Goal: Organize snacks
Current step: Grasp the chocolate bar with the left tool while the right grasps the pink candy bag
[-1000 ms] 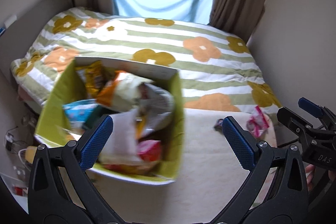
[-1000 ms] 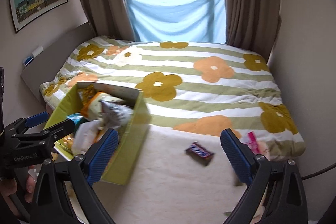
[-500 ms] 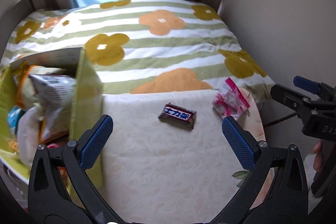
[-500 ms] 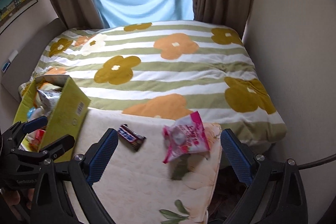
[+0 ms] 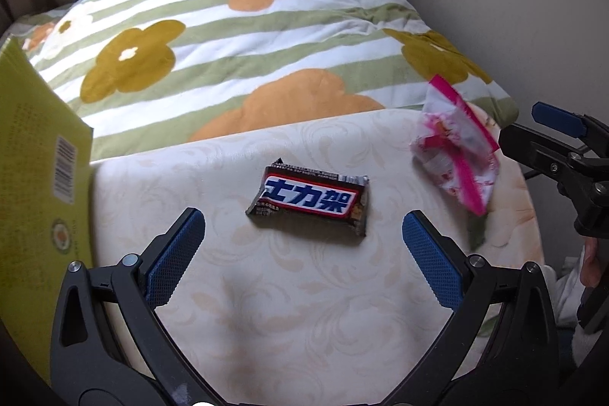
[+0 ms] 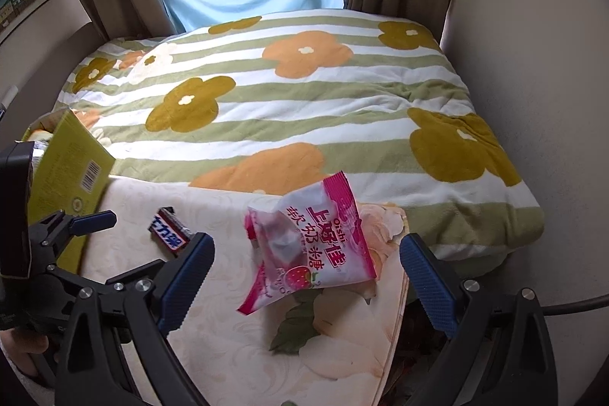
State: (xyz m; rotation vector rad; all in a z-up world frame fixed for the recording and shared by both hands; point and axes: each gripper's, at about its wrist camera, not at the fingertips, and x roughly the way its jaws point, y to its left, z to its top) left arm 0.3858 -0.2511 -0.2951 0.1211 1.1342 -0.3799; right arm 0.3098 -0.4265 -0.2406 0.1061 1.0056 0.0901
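I'm looking down over the foot of the bed, both tools angled steeply toward the cream mat (image 5: pixel 289 311). My left gripper (image 5: pixel 303 246) has its jaws spread wide with nothing between them, and the dark chocolate bar (image 5: pixel 310 202) lies flat on the mat just beyond the blue pads (image 5: pixel 175 259), roughly centred in the gap. It is not touched by either pad.

Over on the right gripper (image 6: pixel 302 271), the jaws are also wide apart and empty. The pink candy bag (image 6: pixel 312 246) sits crumpled on the mat between and slightly ahead of the fingertips (image 6: pixel 426 276), near the mat's right edge, where a printed rose and leaf show under it. No contact there either.

From the right camera I can see the chocolate bar (image 6: pixel 171 229) off to the left of the bag, partly hidden behind my left-hand pad, with the left tool's frame just beside it. The two snacks lie apart from each other.

The green box (image 6: pixel 62 174) stands at the left edge of the mat, barcode side facing me; packets poke out at its top, too cut off to identify. Behind everything lies the striped flower blanket (image 6: pixel 304 101).
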